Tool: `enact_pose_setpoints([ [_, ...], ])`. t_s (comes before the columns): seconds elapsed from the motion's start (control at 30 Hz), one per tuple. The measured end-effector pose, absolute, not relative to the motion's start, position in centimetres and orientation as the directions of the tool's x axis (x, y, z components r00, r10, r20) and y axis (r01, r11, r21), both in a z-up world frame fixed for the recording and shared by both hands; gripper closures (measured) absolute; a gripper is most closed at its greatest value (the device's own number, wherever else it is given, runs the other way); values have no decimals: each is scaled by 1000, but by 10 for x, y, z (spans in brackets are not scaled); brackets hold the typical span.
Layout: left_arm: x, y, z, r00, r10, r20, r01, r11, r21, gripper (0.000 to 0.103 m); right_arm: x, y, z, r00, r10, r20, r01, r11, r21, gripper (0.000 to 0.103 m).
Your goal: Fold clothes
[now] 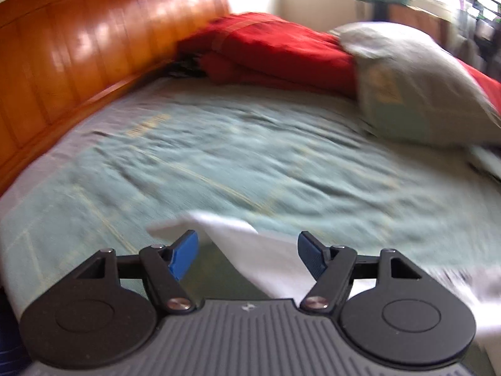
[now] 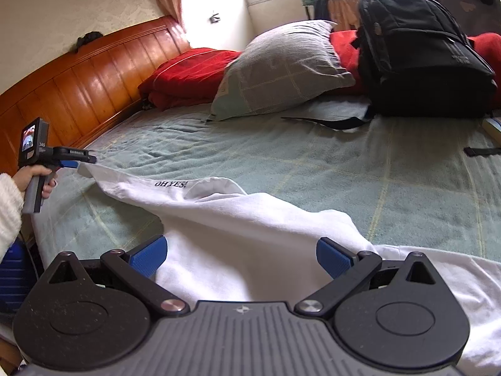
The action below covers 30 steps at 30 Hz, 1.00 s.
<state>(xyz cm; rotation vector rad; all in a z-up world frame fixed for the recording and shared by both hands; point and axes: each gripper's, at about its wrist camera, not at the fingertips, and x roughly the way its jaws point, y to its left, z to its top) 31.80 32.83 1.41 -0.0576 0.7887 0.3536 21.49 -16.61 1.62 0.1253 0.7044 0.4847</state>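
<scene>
A white shirt [image 2: 238, 219] printed "OH,YES!" lies crumpled across the near part of the green bedsheet [image 2: 313, 163]. My right gripper [image 2: 241, 257] is open just above the shirt's body, its blue pads wide apart on either side of a fold. My left gripper [image 1: 247, 250] is also open, and a raised flap of the white shirt [image 1: 266, 266] passes between its fingers without being pinched. In the right wrist view the left gripper [image 2: 80, 160] is held by a hand at the far left, at the tip of the shirt's stretched-out sleeve.
A wooden headboard [image 2: 78, 87] runs along the left. A folded red blanket [image 2: 184, 75], a grey pillow [image 2: 281, 65] and a black backpack [image 2: 419, 50] with loose straps lie at the far side of the bed. A book edge [image 2: 493, 127] shows at the right.
</scene>
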Motion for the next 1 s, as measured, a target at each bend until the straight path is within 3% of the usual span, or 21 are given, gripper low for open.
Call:
enact_pose_setpoints([
  [0.3, 296, 255, -35, 540, -60, -839, -18, 996, -83, 26, 216, -139, 22, 627, 518, -582, -465, 848, 254, 0],
  [0.43, 316, 242, -51, 533, -61, -844, 9, 998, -67, 26, 211, -136, 21, 623, 521, -583, -468, 846, 256, 0],
  [0.73, 382, 258, -44, 641, -13, -767, -74, 994, -79, 26, 211, -152, 16, 641, 477, -601, -393, 877, 276, 0],
  [1.0, 399, 260, -45, 623, -56, -780, -74, 989, -130, 26, 213, -154, 12, 638, 473, -608, -381, 880, 285, 0],
])
